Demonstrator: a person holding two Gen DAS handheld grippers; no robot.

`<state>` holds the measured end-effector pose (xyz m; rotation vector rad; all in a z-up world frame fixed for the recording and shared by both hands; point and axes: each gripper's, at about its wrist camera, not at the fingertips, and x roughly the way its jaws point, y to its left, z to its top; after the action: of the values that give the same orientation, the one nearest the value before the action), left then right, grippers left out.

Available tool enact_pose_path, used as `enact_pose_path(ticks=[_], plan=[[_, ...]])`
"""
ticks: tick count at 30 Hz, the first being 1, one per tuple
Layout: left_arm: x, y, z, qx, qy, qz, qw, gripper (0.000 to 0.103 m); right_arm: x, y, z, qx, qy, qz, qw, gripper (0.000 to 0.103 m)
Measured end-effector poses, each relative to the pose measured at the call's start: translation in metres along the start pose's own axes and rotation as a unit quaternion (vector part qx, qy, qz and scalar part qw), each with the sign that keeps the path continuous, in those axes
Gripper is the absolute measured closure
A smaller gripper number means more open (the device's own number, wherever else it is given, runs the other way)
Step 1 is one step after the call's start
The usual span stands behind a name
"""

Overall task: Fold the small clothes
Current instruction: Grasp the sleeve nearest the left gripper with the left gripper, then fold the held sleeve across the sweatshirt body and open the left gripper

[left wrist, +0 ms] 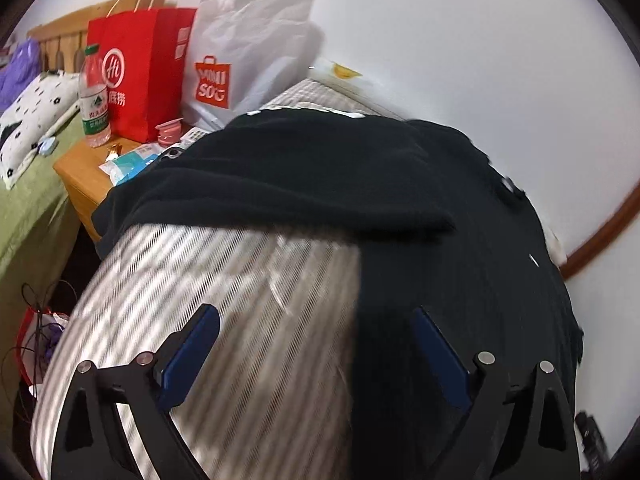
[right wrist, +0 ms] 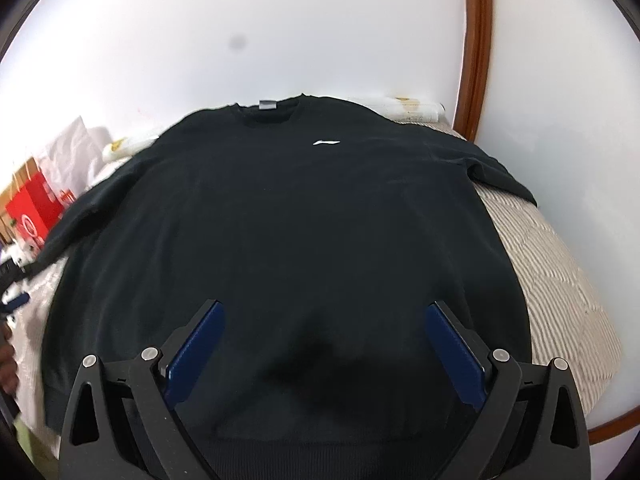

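A black sweatshirt (right wrist: 288, 216) with a small white chest logo lies front up on a grey-and-white striped bed cover (right wrist: 560, 272), collar toward the far wall. My right gripper (right wrist: 324, 316) is open and empty above its lower hem. In the left wrist view the sweatshirt (left wrist: 440, 208) lies to the right, one sleeve (left wrist: 280, 176) stretched leftward across the cover (left wrist: 200, 300). My left gripper (left wrist: 316, 320) is open and empty, over the bare cover beside the shirt's side edge.
A wooden nightstand (left wrist: 84, 176) at the left holds a red paper bag (left wrist: 140, 68), a white Miniso bag (left wrist: 248, 52), a water bottle (left wrist: 94, 96) and small packets. A green bed (left wrist: 28, 216) with a spotted pillow lies beyond. White wall with a wooden door frame (right wrist: 476, 40) behind.
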<state>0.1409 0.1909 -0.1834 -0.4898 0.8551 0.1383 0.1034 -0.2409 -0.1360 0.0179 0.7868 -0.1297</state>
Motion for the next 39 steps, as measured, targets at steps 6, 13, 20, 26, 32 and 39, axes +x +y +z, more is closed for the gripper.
enact_pose_path(ticks=[6, 13, 20, 26, 32, 39], plan=[[0.029, 0.014, 0.033, -0.038, -0.004, 0.002, 0.9993, 0.017, 0.026, 0.002, 0.013, -0.014, 0.017, -0.009, 1.000, 0.004], [0.053, 0.012, 0.056, -0.045, -0.019, 0.028, 0.9984, 0.018, 0.045, 0.007, 0.031, -0.037, 0.019, -0.016, 0.999, 0.004], [0.069, -0.001, 0.066, -0.007, -0.044, 0.113, 0.9926, 0.042, 0.058, 0.006, 0.042, -0.034, 0.025, 0.000, 0.999, 0.004], [0.069, -0.004, 0.072, 0.015, -0.058, 0.148, 0.9872, 0.089, 0.067, 0.001, 0.042, -0.032, 0.028, 0.011, 0.999, 0.004], [0.034, -0.034, 0.085, 0.024, -0.106, 0.141, 0.9839, 0.092, 0.064, -0.010, 0.041, -0.027, 0.022, 0.023, 0.999, 0.004], [0.007, -0.098, 0.097, 0.067, -0.137, 0.095, 0.9837, 0.092, 0.058, -0.036, 0.038, -0.011, 0.011, 0.030, 0.999, 0.004]])
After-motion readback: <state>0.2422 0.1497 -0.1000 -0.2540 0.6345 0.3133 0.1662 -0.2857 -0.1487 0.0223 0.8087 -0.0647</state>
